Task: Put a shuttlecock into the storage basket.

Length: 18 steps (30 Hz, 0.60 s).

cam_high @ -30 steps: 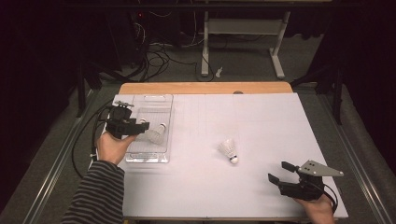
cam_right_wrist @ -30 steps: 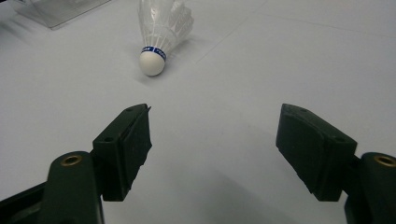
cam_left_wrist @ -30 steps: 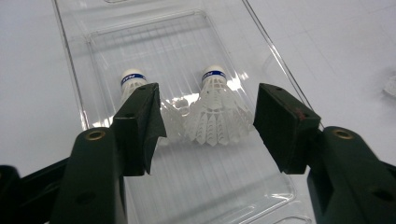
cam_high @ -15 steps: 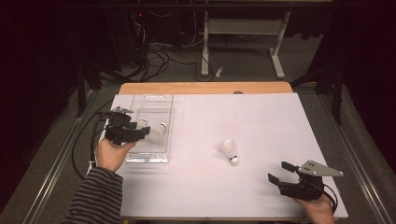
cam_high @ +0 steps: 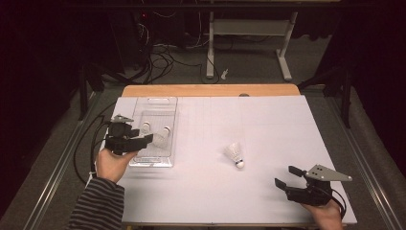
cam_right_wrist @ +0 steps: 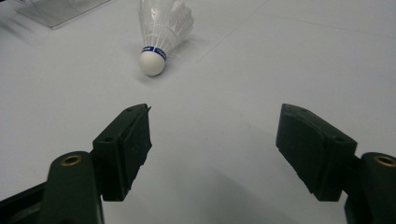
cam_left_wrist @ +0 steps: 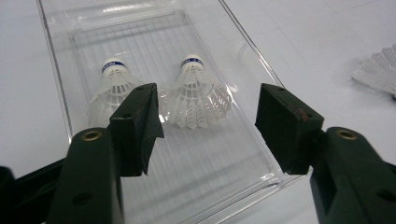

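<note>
Black jaws of the left gripper (cam_left_wrist: 208,121) stand wide apart with nothing between them; this gripper hangs over the near end of the clear plastic tray (cam_left_wrist: 56,60), near the left edge of the table; in the high view the left gripper (cam_high: 143,139) sits over the left side of that tray, held by a hand (cam_high: 112,163) with a striped sleeve (cam_high: 95,206) behind it; two white shuttlecocks lie side by side in the tray, past the jaws; the left shuttlecock (cam_left_wrist: 112,86) and the right shuttlecock (cam_left_wrist: 196,95) both point their round white tips toward the far end of the tray, and their feather skirts just about touch; the tray sits on the white table (cam_high: 268,120), close to its left edge; the right gripper (cam_right_wrist: 212,144) also has its jaws wide apart and holds nothing; it rests low near the front right corner of the table, seen in the high view as the right gripper (cam_high: 286,178); a third shuttlecock (cam_right_wrist: 161,30) lies on its side on the bare table ahead of those jaws, well apart from them, its round tip pointing back at the gripper; in the high view this third shuttlecock (cam_high: 234,154) lies near the middle of the table, between the tray and the right gripper.
</note>
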Motion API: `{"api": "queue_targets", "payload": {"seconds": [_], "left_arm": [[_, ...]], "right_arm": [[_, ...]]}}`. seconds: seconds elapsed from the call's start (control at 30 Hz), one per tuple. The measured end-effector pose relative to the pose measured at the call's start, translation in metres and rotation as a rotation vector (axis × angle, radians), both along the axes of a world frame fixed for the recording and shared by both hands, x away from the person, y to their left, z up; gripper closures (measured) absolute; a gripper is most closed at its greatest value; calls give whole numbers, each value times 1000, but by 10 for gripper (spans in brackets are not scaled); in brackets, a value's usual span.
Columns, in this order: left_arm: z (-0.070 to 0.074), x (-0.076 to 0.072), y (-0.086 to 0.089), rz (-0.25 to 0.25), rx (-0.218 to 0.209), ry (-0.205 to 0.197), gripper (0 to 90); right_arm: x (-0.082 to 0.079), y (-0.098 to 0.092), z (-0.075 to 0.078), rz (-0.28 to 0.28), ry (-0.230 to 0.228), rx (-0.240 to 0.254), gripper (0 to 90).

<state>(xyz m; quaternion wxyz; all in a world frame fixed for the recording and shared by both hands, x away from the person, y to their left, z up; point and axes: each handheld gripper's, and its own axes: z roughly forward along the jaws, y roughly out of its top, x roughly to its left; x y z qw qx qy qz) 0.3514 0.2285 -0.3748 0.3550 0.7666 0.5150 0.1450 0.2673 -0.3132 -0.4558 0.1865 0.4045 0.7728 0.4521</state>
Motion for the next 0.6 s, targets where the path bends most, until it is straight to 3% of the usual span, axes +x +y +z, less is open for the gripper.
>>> {"api": "queue_targets", "payload": {"seconds": [0.6], "left_arm": [[-7, -18, 1, -12, -33, -27, 398]], "right_arm": [[0, 0, 0, 0, 0, 1, 269]]}}
